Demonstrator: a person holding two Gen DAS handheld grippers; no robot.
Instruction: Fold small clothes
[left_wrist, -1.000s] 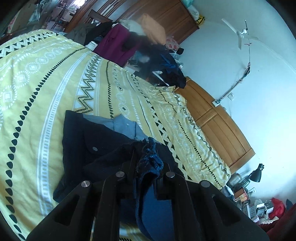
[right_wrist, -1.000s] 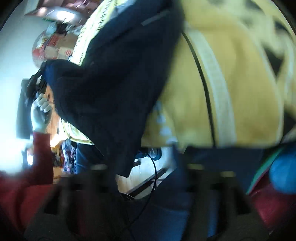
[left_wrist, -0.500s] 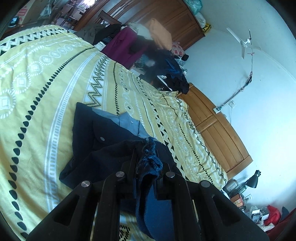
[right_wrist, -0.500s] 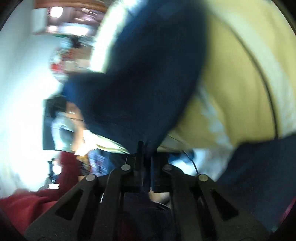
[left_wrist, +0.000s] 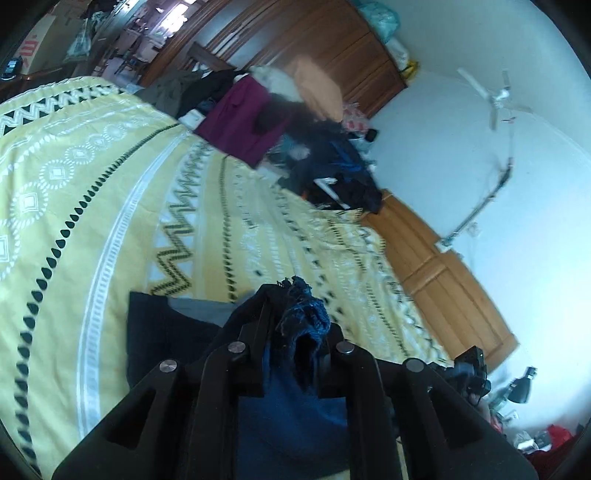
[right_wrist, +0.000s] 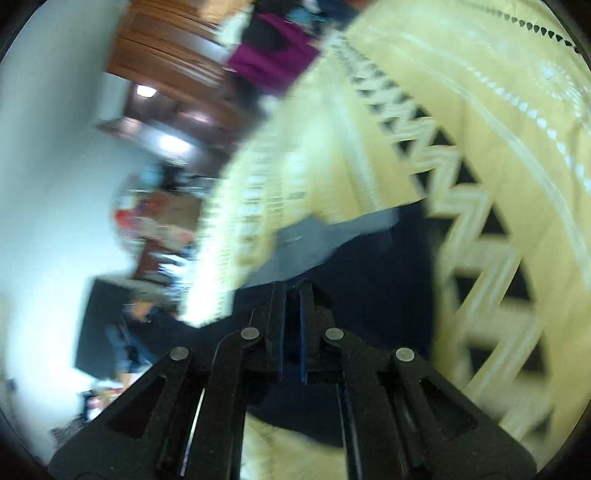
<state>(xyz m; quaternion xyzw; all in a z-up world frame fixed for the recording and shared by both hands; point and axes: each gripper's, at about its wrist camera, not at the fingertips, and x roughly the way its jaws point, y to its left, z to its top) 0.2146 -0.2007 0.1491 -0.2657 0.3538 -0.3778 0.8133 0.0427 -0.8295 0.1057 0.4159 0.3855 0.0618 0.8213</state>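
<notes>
A small dark navy garment (left_wrist: 162, 332) with a grey-blue lining lies on the yellow patterned bedspread (left_wrist: 92, 206). My left gripper (left_wrist: 295, 295) is shut on a frayed blue edge of this garment, which bunches up between the fingers. In the blurred right wrist view the same navy garment (right_wrist: 384, 266) spreads over the bedspread (right_wrist: 498, 110), its grey lining (right_wrist: 325, 240) showing at the far side. My right gripper (right_wrist: 293, 288) is shut on a thin fold of the navy cloth.
A pile of clothes (left_wrist: 258, 118), purple, orange, white and dark, sits at the bed's far end before a wooden wardrobe (left_wrist: 314, 48). A wooden headboard (left_wrist: 443, 273) runs along the right. Clutter and a desk lamp (left_wrist: 521, 384) stand at the lower right.
The right gripper has swung from beside the bed's edge to over the bed, carrying its part of the garment. The left view has tilted upward, so less navy cloth shows.
</notes>
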